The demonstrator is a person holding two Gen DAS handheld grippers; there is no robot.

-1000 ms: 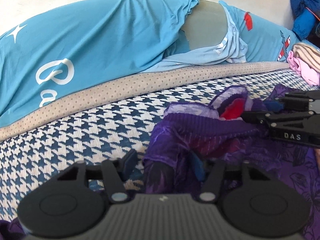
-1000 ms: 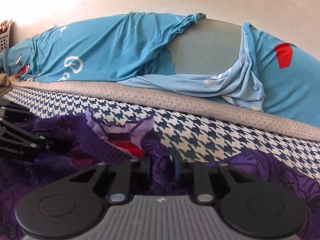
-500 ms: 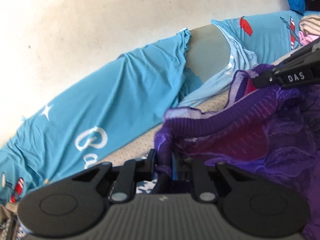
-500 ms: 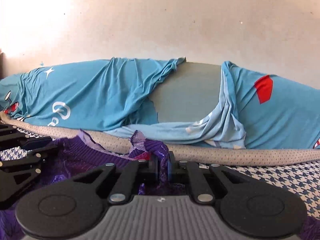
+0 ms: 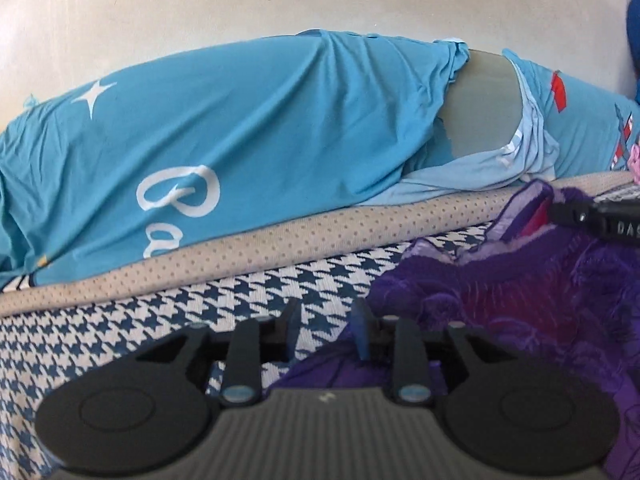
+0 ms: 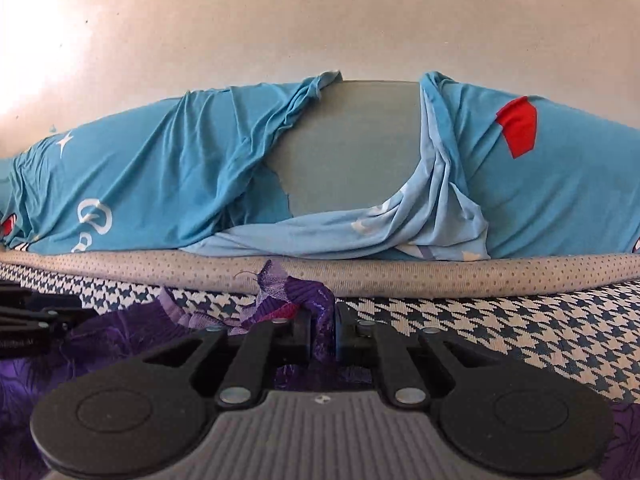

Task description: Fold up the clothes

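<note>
The purple garment [image 5: 520, 304] lies bunched on the houndstooth bed cover [image 5: 120, 332]. The right hand-held gripper [image 6: 322, 330] is clamped on its collar edge. The left hand-held gripper [image 5: 326, 324] gapes, holding nothing, the cloth just to its right. Only the right view shows the pinch; the left view shows the garment's bulk.

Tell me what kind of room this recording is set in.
Most likely a bedroom at home, working on a bed: a houndstooth bedspread under the purple garment, a blue printed sheet draped along the plain wall, and more clothes piled at the edge.
</note>
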